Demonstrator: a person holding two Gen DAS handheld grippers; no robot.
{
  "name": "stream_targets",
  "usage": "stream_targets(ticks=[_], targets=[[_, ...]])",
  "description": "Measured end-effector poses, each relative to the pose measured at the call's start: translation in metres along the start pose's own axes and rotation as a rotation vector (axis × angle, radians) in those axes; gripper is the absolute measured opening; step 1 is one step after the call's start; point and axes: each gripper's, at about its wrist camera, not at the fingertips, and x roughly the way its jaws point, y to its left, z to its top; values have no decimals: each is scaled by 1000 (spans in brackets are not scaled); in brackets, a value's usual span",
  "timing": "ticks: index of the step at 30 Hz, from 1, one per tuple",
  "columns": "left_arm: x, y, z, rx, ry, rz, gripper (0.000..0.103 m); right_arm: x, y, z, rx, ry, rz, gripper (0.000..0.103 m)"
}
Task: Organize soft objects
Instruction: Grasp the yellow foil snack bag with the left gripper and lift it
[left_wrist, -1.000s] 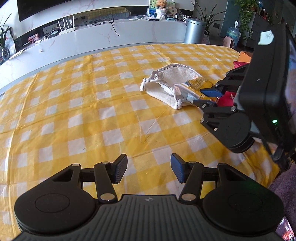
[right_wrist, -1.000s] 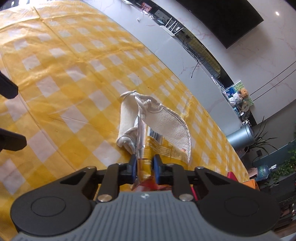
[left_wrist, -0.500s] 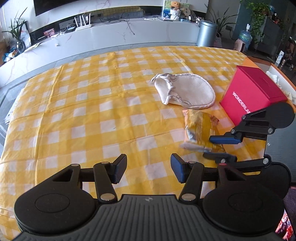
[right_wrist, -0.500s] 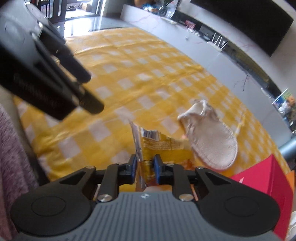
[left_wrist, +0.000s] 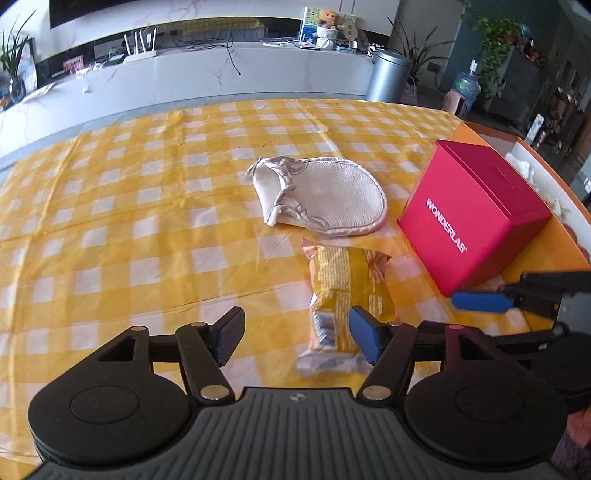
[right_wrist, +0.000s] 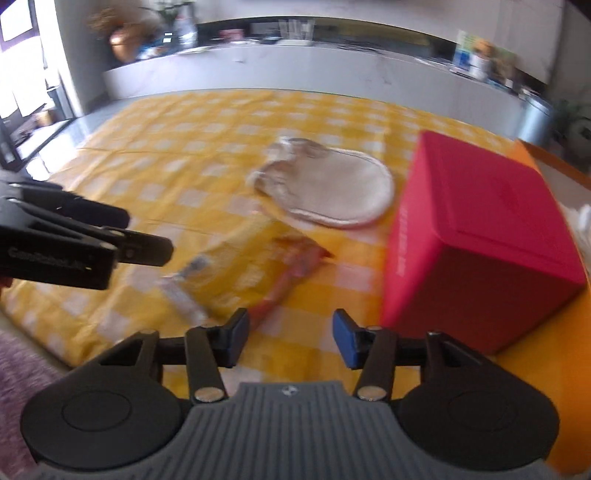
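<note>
Left wrist view: looking down over a table under a yellow-and-white checked plastic tablecloth (left_wrist: 110, 206). Near the middle, lying flat, a cream-coloured terry cloth mitt with a gathered cuff (left_wrist: 325, 195). Just in front of it, close but apparently not touching, a crinkled yellow foil snack packet (left_wrist: 347, 288), flat on the cloth, its near end reaching between the fingers of the left gripper (left_wrist: 297, 334). Left jaws spread wide, having just been opening further, pads pressing on nothing. To the right, a closed magenta cardboard box with white lettering (left_wrist: 476, 218), beside both soft items. Behind the box, an orange-rimmed tray (left_wrist: 554, 177) with pale contents too small to tell. At the right edge, one blue pad of the right gripper (left_wrist: 480, 301), clear of the packet.

Right wrist view, blurred by motion: right gripper (right_wrist: 290, 336) with jaws parted and nothing between them, having just been opening. Packet (right_wrist: 240, 273) resting ahead and to the left, released. Mitt (right_wrist: 328, 192) beyond it, box (right_wrist: 480, 236) at right, left gripper (right_wrist: 85, 236) dark at the left edge.

Judged progress: packet set down next to the mitt, so one placement looks finished. Both soft items on the open cloth, neither in the tray. Probably left: gathering or stowing them, though the final spot cannot be told.
</note>
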Motion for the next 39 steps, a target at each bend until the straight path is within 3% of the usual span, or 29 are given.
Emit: stream_targets(ticks=[5, 15, 20, 23, 29, 34, 39], targets=[[28, -1, 0, -42, -14, -36, 78, 12, -13, 4, 100, -29, 52, 43], [53, -4, -8, -123, 29, -94, 85, 34, -17, 4, 77, -44, 73, 43], [56, -19, -10, -72, 30, -71, 83, 38, -22, -2, 63, -31, 52, 40], [54, -30, -11, -39, 28, -82, 61, 42, -23, -5, 57, -10, 58, 34], [48, -37, -14, -14, 2, -58, 46, 42, -17, -8, 24, -22, 53, 32], [37, -46, -16, 40, -37, -23, 40, 40, -14, -10, 11, -28, 71, 32], [17, -23, -12, -57, -113, 5, 40, 30, -4, -5, -10, -64, 75, 32]])
